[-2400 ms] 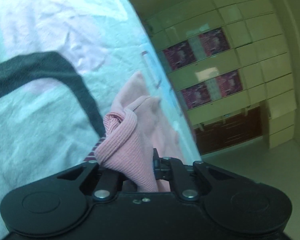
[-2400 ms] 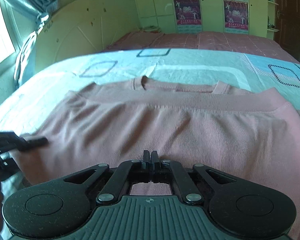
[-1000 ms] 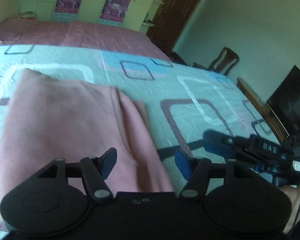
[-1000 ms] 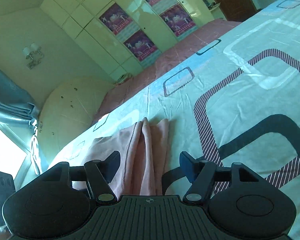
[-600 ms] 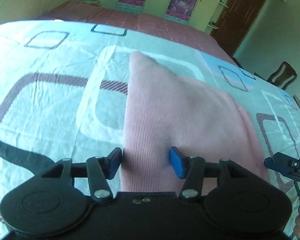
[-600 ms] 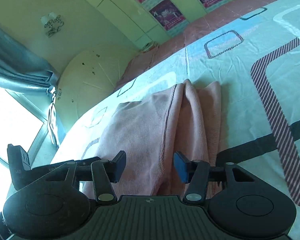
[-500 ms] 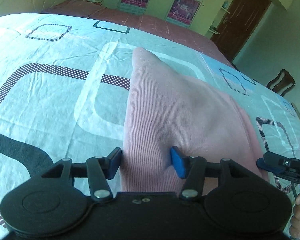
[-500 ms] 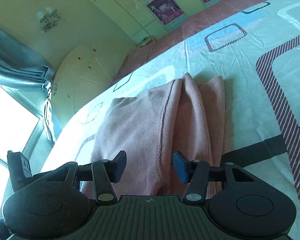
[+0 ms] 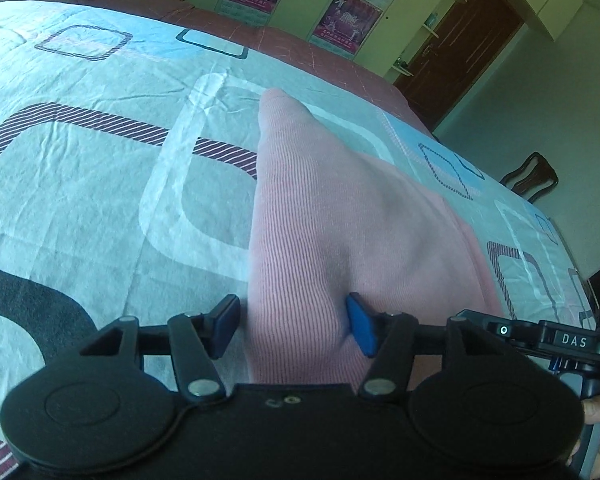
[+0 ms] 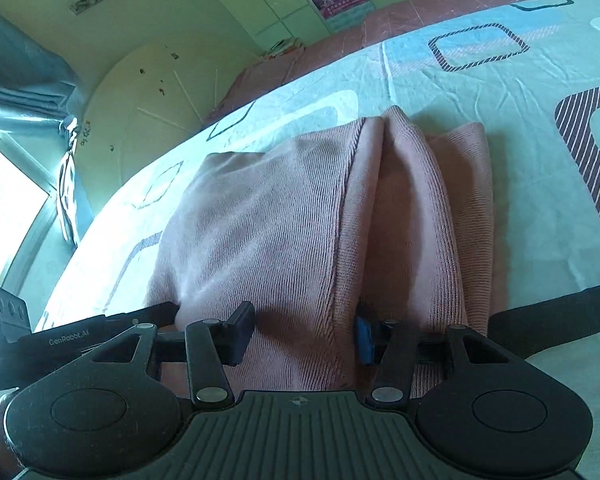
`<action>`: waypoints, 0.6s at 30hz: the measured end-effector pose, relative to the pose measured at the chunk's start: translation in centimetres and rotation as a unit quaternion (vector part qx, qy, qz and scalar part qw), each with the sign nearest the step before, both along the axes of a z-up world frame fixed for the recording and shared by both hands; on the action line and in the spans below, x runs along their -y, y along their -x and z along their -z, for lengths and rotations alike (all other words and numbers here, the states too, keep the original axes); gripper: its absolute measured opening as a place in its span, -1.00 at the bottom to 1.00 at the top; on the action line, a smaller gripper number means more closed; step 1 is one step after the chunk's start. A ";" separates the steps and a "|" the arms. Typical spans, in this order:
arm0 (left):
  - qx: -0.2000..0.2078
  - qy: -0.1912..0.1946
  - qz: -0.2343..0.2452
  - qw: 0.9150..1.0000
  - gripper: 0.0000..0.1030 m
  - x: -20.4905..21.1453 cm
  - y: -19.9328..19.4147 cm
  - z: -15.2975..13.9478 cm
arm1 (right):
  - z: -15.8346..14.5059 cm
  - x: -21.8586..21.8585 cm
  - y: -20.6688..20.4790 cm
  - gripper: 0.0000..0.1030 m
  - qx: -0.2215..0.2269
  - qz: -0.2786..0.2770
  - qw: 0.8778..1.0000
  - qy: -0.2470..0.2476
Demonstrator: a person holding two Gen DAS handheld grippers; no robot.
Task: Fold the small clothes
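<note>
— Looking from the left side first: what has the left gripper got?

— Its jaws are opening. They straddle the near left corner of the folded pink ribbed-knit garment. The right pad presses into a bulge of the cloth; the left pad stands just clear of the edge, over the sheet. So the cloth is between them, not pinched.

— And where does that garment lie?

— Flat on the pale blue-green bedsheet printed with rounded squares, folded into a long bundle that runs away from both tools towards the far side of the bed.

— The other tool?

— The right gripper sits at the near right end of the same bundle, jaws about half apart. The top folded layer fills the gap between them. Its left pad rests on top of the cloth; its right pad is tucked down in the crease beside the ribbed hem. Whether they squeeze it, I cannot tell.

— Are the two close?

— Side by side; each shows at the edge of the other's view. A dark wooden door stands far right.
</note>
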State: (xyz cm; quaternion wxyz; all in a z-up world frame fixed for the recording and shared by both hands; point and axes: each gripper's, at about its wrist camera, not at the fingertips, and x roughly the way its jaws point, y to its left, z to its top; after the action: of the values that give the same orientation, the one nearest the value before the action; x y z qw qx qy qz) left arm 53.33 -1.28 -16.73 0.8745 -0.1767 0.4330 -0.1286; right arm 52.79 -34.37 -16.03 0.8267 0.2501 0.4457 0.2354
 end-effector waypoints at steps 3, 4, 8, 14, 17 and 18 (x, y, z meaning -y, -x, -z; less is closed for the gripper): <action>0.001 0.001 0.003 1.000 0.14 0.0 -0.1 0.1 | -0.2 -0.6 -0.5 -0.36 -0.007 -0.003 1.000 0.018; 0.001 0.002 0.004 1.000 0.14 0.0 -0.2 0.1 | -0.3 -0.8 -0.6 -0.49 -0.008 -0.008 1.000 0.023; 0.001 0.006 0.007 1.000 0.14 -0.2 -0.2 0.2 | -0.6 -1.6 -0.6 -0.62 -0.003 -0.012 0.999 0.040; 0.000 0.009 0.019 1.000 0.09 -0.3 -0.6 0.0 | -2.2 -3.6 0.3 -0.84 0.036 -0.022 0.993 0.113; 0.004 -0.005 0.028 1.000 0.05 0.2 -0.5 -0.9 | -4.8 -5.1 1.6 -0.85 0.095 -0.037 0.978 0.181; 0.006 -0.009 0.036 0.999 0.04 0.6 -0.5 -1.4 | -5.6 -5.1 2.0 -0.85 0.107 -0.037 0.974 0.195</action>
State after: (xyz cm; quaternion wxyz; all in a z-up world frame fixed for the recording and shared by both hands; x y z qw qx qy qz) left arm 53.86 -1.85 -15.30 0.8736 -0.1518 0.4348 -0.1571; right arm 50.82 -29.29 -10.41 0.8929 0.0411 0.4012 0.2003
